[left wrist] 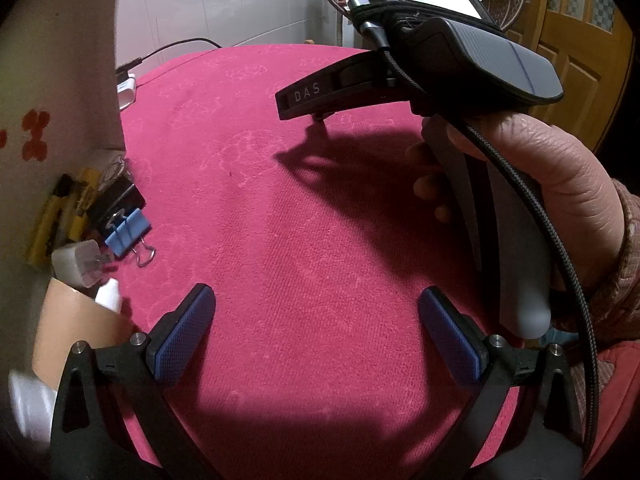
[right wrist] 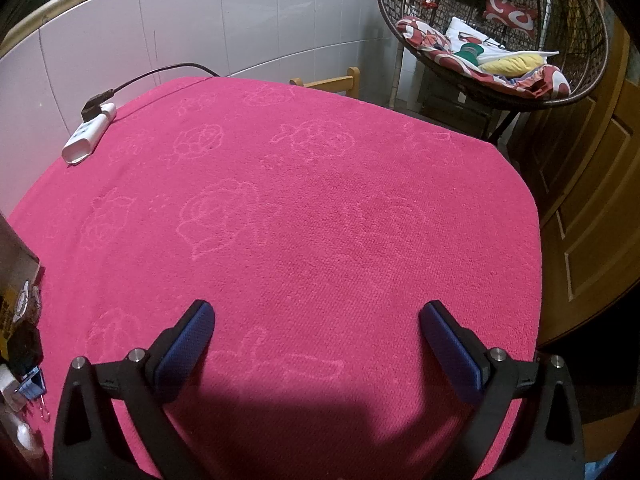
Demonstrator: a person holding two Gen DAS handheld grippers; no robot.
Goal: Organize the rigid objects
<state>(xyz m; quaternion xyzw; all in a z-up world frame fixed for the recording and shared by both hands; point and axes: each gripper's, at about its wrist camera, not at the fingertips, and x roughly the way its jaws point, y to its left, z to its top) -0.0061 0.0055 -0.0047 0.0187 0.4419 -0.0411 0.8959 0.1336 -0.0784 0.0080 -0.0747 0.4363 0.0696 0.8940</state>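
Here, at the left wrist view's left edge, a blue metal binder clip (left wrist: pixel 128 232), a white plug adapter (left wrist: pixel 78 264) and yellow tubes (left wrist: pixel 60 216) crowd together on nubby pink terry cloth (left wrist: pixel 280 200). Left gripper (left wrist: pixel 316 320) gapes empty; right gripper (right wrist: pixel 316 332) likewise, over embossed roses.

We see a blue binder clip (left wrist: pixel 128 230), black clip (left wrist: pixel 116 200), white plug (left wrist: pixel 78 266) and yellow markers (left wrist: pixel 60 216) clustered beside a cardboard box (left wrist: pixel 72 332).
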